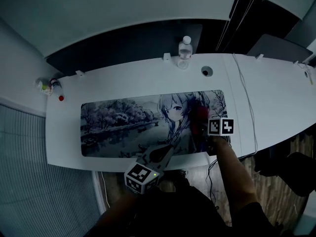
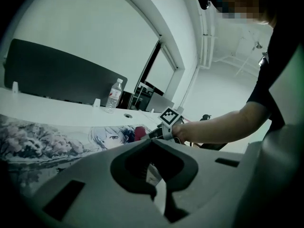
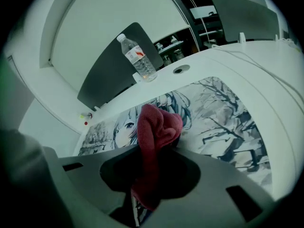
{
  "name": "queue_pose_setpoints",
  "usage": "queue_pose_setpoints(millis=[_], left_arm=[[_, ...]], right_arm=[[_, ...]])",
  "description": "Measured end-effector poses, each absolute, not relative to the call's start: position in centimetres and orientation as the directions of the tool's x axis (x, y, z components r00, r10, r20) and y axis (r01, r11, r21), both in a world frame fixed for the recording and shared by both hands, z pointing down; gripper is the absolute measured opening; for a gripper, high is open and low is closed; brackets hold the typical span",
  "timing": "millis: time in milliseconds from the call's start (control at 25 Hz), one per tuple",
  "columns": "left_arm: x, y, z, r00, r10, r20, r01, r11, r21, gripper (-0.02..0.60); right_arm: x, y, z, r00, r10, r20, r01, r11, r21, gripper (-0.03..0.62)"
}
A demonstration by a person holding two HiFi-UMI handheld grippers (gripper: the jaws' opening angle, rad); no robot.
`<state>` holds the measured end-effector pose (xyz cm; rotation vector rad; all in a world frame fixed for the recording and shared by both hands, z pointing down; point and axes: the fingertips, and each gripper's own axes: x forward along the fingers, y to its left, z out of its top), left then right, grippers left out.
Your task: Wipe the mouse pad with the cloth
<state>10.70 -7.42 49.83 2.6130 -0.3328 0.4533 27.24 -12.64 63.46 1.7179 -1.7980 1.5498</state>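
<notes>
**Right gripper** (image 3: 153, 148): the jaws are closed on the red cloth (image 3: 156, 127). The cloth is pinched between them, with a bunched fold standing out past the tips. In the head view this gripper (image 1: 202, 125) sits over the right part of the mouse pad (image 1: 123, 122), and the cloth (image 1: 200, 115) lies against the pad's printed surface beside the printed figure.

**Left gripper** (image 2: 153, 172): the jaws are brought together, and nothing shows between them. In the head view its tips (image 1: 161, 155) rest at the near edge of the pad, around mid-length.

**Edges and clearance:**
- The pad runs lengthwise along the white desk (image 1: 266, 107). Its near long edge lies close to the desk's front edge.
- The pad surface to the left of the cloth is bare.
- A water bottle (image 1: 184, 52) stands upright at the far edge of the desk, well apart from the pad.
- A round cable port (image 1: 207, 71) lies between the bottle and the pad's far right corner.
- A thin cable (image 1: 249, 102) crosses the desk to the right of the pad.
- Small objects (image 1: 49, 86) sit at the far left corner, clear of the pad.
</notes>
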Motion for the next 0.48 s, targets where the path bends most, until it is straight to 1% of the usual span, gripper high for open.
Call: queue_pose_setpoints(millis=[480], left_arm=[[3.0, -10.6, 50.3, 0.903, -0.236, 0.359, -0.380, -0.827, 0.414, 0.005]], right_arm=[[18.2, -17.5, 63.6, -0.356, -0.562, 0.747, -0.845, -0.148, -0.514, 0.107]])
